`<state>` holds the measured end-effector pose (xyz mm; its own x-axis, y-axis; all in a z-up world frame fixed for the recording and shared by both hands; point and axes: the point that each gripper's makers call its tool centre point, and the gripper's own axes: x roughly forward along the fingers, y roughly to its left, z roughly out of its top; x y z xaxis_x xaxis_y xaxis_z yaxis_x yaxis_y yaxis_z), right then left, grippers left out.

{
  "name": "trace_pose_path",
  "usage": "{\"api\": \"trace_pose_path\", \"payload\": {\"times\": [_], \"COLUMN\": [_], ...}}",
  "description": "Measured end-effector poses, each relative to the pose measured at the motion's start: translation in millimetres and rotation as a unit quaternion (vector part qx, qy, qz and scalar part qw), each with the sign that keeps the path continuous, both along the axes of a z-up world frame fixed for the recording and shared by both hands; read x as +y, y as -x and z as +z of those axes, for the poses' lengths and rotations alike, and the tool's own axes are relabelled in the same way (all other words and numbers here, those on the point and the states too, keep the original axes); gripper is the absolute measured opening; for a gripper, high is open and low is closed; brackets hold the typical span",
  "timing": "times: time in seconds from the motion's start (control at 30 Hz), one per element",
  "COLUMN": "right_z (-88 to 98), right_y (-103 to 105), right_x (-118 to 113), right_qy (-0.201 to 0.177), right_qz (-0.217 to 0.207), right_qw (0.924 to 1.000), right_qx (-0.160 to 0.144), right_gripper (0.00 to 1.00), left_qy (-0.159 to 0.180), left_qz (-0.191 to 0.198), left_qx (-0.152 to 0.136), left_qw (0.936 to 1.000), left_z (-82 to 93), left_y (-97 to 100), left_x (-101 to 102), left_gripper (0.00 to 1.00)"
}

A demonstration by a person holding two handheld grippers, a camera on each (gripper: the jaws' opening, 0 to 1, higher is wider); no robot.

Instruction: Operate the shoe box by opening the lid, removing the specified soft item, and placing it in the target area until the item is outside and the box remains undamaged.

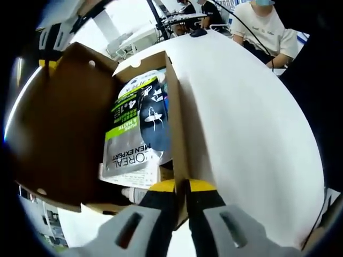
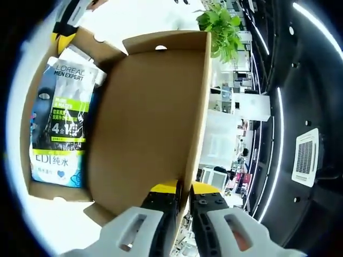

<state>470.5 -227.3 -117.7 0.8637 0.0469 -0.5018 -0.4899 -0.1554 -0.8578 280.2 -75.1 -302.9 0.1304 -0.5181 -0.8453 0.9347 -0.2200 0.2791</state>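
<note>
Left hand-held gripper: jaws pressed together on the top edge of the shoe box side wall, which runs straight ahead of the tips and away from them.
Right hand-held gripper: jaws pinched together on the free edge of the raised lid; the lid's brown inner face spreads ahead and to the left of the tips.
Soft item, left gripper view: a flat L'Oreal Men Expert sachet pack lies inside the box, just left of the gripped wall, a little ahead of the tips, on top of other white packets.
Soft item, right gripper view: the same pack sits in the box well left of the tips, beyond the lid, over a blue-and-white pack.
Surface: white, round-edged, right of the left gripper and beyond the box; bare space there could serve as the target area.
Stage: lid open, item not yet lifted out, by my reading.
Risk, cardboard: both clamps bite thin board; pulling the lid further back against the held wall could crease the hinge or tear the edge.
Risk, release: both grippers are occupied, so one must let go to reach the pack; freeing the lid may let it drop over the opening, and freeing the wall may let the box slide.
Risk, item: the glossy pack lies flat, so jaws may slip off or snag a neighbouring packet.
Far: people seated beyond the surface.
</note>
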Motion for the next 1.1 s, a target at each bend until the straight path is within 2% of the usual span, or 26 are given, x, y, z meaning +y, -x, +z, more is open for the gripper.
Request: {"api": "trace_pose_path", "payload": {"times": [0.23,0.57,0.77,0.9,1.1], "right_z": [-0.9,-1.0,-2.6,-4.4,-6.9], "right_y": [-3,-3,-10,-13,-17], "right_x": [0,0,-1,-1,-2], "right_qy": [0.002,0.003,0.0,-0.001,0.0], "right_qz": [-0.004,-0.003,-0.004,-0.004,-0.002], "right_qw": [1.0,0.9999,0.9997,0.9992,0.9988], "right_qx": [0.005,0.009,0.026,0.039,0.049], "right_gripper": [0.05,0.05,0.05,0.05,0.05], "left_qy": [0.003,-0.002,0.0,-0.001,0.0], "left_qz": [-0.004,-0.044,-0.042,-0.052,-0.043], "left_qx": [-0.006,-0.027,-0.022,-0.029,-0.022], "left_qw": [1.0,0.9987,0.9989,0.9982,0.9988], "left_z": [0.6,-0.6,-1.5,-1.7,-3.0], "left_y": [-0.8,0.3,0.6,-0.1,-1.1], "left_x": [0,1,1,0,-1], "left_gripper": [0.06,0.07,0.07,0.08,0.08]}}
